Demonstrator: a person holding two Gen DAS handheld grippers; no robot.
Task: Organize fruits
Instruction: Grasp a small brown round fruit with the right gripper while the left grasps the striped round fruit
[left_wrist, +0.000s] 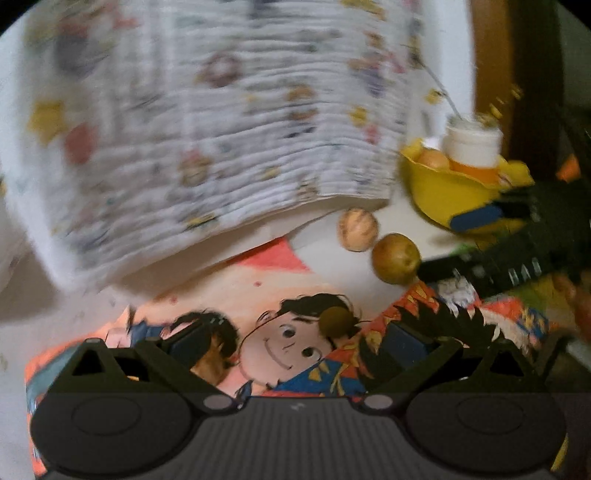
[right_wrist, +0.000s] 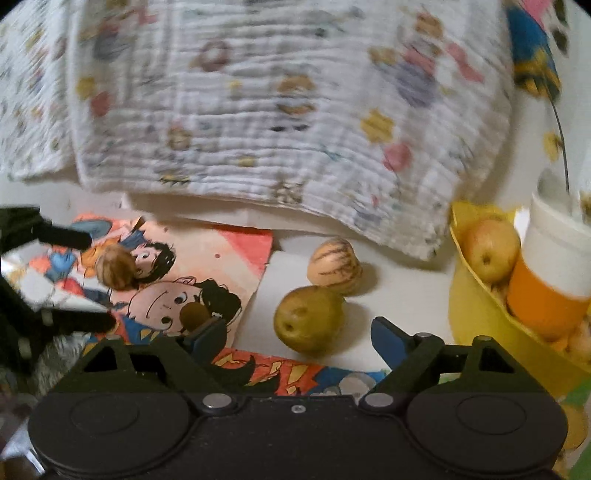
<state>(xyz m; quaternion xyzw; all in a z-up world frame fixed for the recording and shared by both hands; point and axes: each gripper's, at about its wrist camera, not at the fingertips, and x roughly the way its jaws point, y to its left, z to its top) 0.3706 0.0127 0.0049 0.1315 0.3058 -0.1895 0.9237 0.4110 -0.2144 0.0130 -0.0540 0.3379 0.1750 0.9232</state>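
Left wrist view: the left gripper (left_wrist: 295, 343) is spread wide and holds nothing. A small brown fruit (left_wrist: 335, 320) lies on the cartoon sheet (left_wrist: 258, 284) just ahead of it, between the fingers' lines.

Right wrist view: the right gripper (right_wrist: 297, 334) is spread and empty, with the green fruit (right_wrist: 308, 319) straight ahead, just beyond its fingertips. The striped fruit (right_wrist: 334, 265) sits farther ahead, and the yellow bowl (right_wrist: 476, 314) lies to its right on the tabletop (right_wrist: 399, 295). The right gripper looks nearer the green fruit.

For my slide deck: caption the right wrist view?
Open right tongs approach a green fruit beside a striped fruit, near the yellow bowl.
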